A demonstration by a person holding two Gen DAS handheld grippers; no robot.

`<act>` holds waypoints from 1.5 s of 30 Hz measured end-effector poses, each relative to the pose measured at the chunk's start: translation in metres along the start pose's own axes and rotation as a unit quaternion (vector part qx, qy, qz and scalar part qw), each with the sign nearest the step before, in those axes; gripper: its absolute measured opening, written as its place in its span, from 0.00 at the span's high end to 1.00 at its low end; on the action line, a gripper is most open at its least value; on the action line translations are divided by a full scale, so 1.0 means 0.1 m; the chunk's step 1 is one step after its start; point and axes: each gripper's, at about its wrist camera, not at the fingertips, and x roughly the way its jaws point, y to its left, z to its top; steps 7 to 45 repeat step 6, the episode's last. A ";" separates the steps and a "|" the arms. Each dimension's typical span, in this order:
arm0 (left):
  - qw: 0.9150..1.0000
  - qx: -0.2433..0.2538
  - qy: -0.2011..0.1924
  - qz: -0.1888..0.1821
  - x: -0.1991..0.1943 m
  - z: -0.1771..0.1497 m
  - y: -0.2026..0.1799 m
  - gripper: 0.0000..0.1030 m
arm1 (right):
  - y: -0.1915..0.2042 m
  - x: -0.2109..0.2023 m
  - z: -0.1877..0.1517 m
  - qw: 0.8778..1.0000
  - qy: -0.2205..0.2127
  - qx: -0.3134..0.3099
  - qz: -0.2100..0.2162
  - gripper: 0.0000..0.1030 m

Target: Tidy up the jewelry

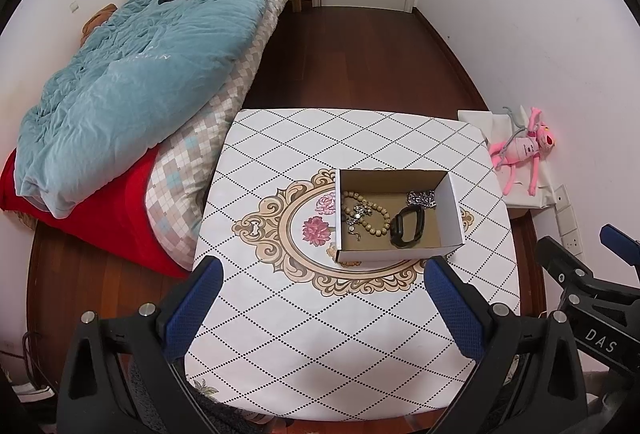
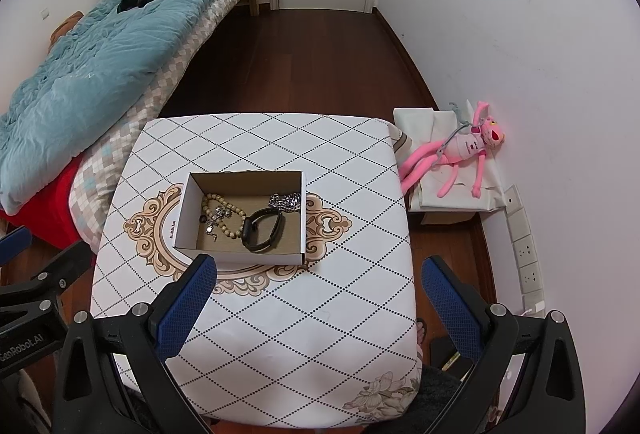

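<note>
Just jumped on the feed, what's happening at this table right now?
Nothing is being handled at this moment. The left gripper and right gripper both hang open above the near side of the table, holding nothing. In the open cardboard box lie a wooden bead bracelet, a black wristband, a silver chain and a small sparkly piece.

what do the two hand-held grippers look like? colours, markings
Both match: the left hand-held gripper and right hand-held gripper have black angular frames with silver round bolts and blue, mesh-textured finger pads. White lettering shows on the bodies: "DAS" on the right one, "enRobot.AI" on the left. No sleeves or cables visible.
</note>
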 end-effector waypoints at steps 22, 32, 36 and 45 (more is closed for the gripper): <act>1.000 -0.002 0.001 -0.003 0.01 -0.01 0.02 0.00 | -0.01 0.02 -0.01 1.000 0.001 -0.001 -0.001 0.00; 1.000 -0.002 0.001 -0.003 0.01 -0.01 0.02 0.00 | -0.01 0.02 -0.01 1.000 0.001 -0.001 -0.001 0.00; 1.000 -0.002 0.001 -0.003 0.01 -0.01 0.02 0.00 | -0.01 0.02 -0.01 1.000 0.001 -0.001 -0.001 0.00; 1.000 -0.002 0.001 -0.003 0.01 -0.01 0.02 0.00 | -0.01 0.02 -0.01 1.000 0.001 -0.001 -0.001 0.00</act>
